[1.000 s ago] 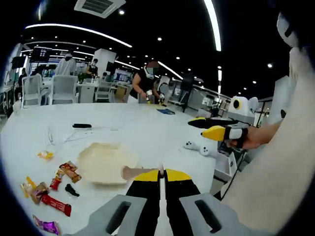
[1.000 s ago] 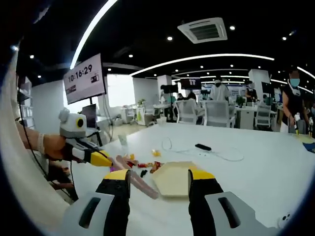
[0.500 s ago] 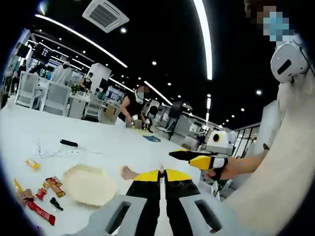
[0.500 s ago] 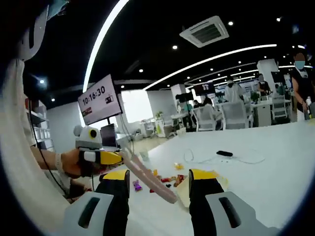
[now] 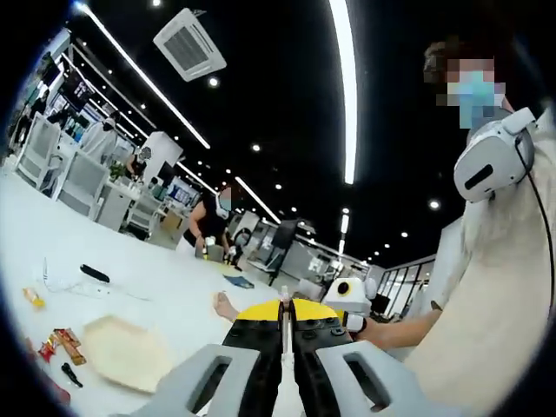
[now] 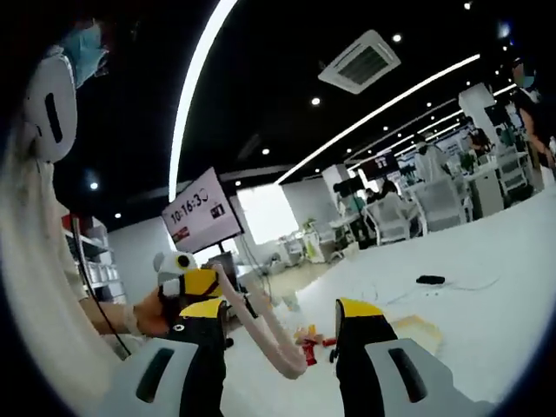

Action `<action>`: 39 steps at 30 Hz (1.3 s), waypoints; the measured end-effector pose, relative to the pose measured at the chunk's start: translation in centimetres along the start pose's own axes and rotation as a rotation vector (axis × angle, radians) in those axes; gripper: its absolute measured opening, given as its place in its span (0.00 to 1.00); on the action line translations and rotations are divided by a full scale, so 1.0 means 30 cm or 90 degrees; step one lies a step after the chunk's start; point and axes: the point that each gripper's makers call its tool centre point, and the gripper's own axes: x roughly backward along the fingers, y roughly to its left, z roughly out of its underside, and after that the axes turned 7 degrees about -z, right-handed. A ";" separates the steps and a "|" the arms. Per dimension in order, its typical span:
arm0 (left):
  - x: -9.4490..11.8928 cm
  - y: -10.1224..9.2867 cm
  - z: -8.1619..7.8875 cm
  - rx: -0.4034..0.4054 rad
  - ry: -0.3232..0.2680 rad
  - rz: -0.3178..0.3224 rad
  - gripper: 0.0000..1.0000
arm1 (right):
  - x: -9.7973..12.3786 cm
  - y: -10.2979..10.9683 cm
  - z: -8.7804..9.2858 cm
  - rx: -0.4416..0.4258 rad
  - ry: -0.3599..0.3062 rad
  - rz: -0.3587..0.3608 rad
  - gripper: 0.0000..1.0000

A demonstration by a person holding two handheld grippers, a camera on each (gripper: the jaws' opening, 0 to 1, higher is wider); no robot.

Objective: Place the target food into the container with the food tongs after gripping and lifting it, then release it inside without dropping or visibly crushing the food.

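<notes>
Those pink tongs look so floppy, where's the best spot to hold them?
Probably near the closed handle end, as the left gripper holds the food tongs in the right gripper view. They are long and slim, so that leaves their tips free to reach the wrapped snacks beside the container from above.

In the left gripper view the left gripper (image 5: pixel 283 314) has its yellow-tipped jaws pressed together. In the right gripper view the right gripper (image 6: pixel 282 314) has its jaws spread wide apart. The person's hand (image 6: pixel 149 314) holds the left gripper, seemingly raised and tilted upward.
</notes>
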 end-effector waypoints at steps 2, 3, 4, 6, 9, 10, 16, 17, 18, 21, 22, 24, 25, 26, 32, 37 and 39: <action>-0.005 -0.004 -0.013 0.006 -0.013 0.004 0.00 | 0.000 -0.003 0.003 -0.018 -0.009 -0.002 0.51; -0.007 -0.006 -0.027 0.014 -0.027 0.007 0.00 | 0.002 -0.002 0.010 -0.031 -0.013 -0.005 0.51; -0.007 -0.010 -0.040 0.025 -0.041 0.012 0.00 | 0.003 -0.002 0.013 -0.047 -0.018 -0.007 0.51; -0.004 -0.013 -0.061 0.042 -0.063 0.022 0.00 | 0.006 0.003 0.014 -0.086 -0.039 -0.018 0.51; 0.000 -0.013 -0.077 0.055 -0.080 0.029 0.00 | 0.005 0.003 0.009 -0.125 -0.064 -0.030 0.52; 0.001 -0.017 -0.085 0.067 -0.088 0.037 0.00 | -0.001 0.003 0.013 -0.125 -0.061 -0.032 0.52; 0.000 -0.030 -0.100 0.103 -0.115 0.055 0.00 | -0.061 0.068 -0.024 -0.150 -0.085 -0.095 0.53; 0.001 -0.032 -0.104 0.108 -0.121 0.058 0.00 | -0.069 0.076 -0.037 -0.154 -0.096 -0.104 0.53; 0.001 -0.036 -0.112 0.116 -0.134 0.062 0.00 | -0.076 0.082 -0.046 -0.159 -0.103 -0.110 0.53; 0.003 -0.049 -0.135 0.142 -0.168 0.073 0.00 | -0.098 0.104 -0.068 -0.167 -0.118 -0.126 0.53; 0.001 -0.052 -0.133 0.140 -0.166 0.074 0.00 | -0.107 0.111 -0.074 -0.168 -0.120 -0.130 0.53; -0.006 -0.059 -0.127 0.138 -0.162 0.074 0.00 | -0.118 0.119 -0.083 -0.172 -0.126 -0.136 0.53; -0.009 -0.063 -0.122 0.137 -0.160 0.074 0.00 | -0.120 0.124 -0.089 -0.174 -0.129 -0.140 0.53; -0.011 -0.067 -0.119 0.137 -0.159 0.075 0.00 | -0.124 0.129 -0.100 -0.174 -0.135 -0.143 0.53; -0.019 -0.085 -0.106 0.151 -0.162 0.084 0.00 | -0.141 0.151 -0.114 -0.160 -0.131 -0.151 0.53; -0.028 -0.100 -0.105 0.163 -0.173 0.094 0.00 | -0.140 0.162 -0.105 -0.160 -0.130 -0.153 0.52; -0.030 -0.103 -0.113 0.176 -0.189 0.100 0.00 | -0.141 0.169 -0.101 -0.162 -0.133 -0.154 0.52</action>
